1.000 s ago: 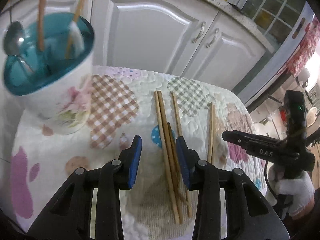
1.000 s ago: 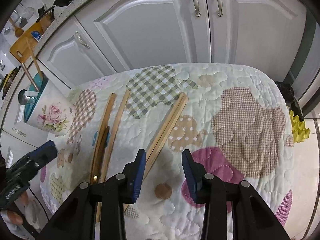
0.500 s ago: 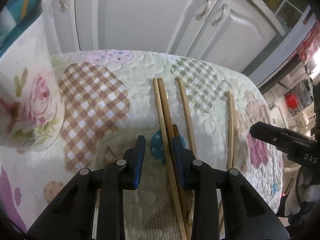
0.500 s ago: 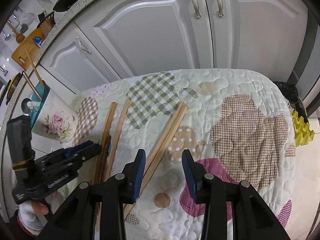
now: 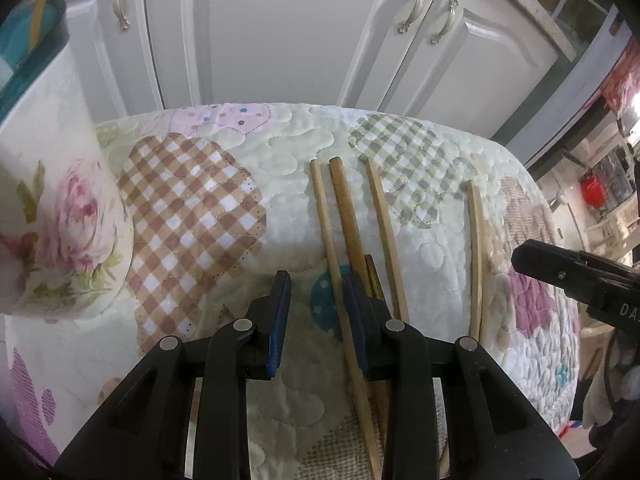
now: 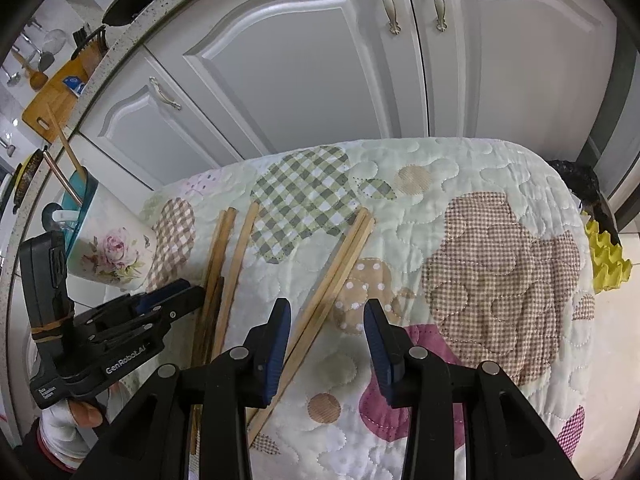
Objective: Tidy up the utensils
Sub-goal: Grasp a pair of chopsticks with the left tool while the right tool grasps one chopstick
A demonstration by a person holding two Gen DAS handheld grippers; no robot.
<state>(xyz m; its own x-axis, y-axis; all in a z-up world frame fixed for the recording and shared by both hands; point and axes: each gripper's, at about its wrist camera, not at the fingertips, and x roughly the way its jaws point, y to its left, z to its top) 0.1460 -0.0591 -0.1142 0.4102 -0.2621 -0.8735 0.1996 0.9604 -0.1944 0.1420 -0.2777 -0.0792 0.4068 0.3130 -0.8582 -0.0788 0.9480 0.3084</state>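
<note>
Several wooden chopsticks lie lengthwise on the quilted cloth; they also show in the right wrist view. A separate pair lies further right. A floral holder with a teal rim stands at the left, with utensils in it. My left gripper is open, low over the cloth, its right finger against the leftmost chopsticks. My right gripper is open and empty above the cloth, its left finger beside the separate pair.
White cabinet doors stand just behind the table. The cloth's far edge drops off near them. A yellow object sits on the floor past the table's right edge.
My left gripper came down from beside the holder's rim to the chopsticks and its jaws narrowed a little. My right gripper stayed nearly still.
</note>
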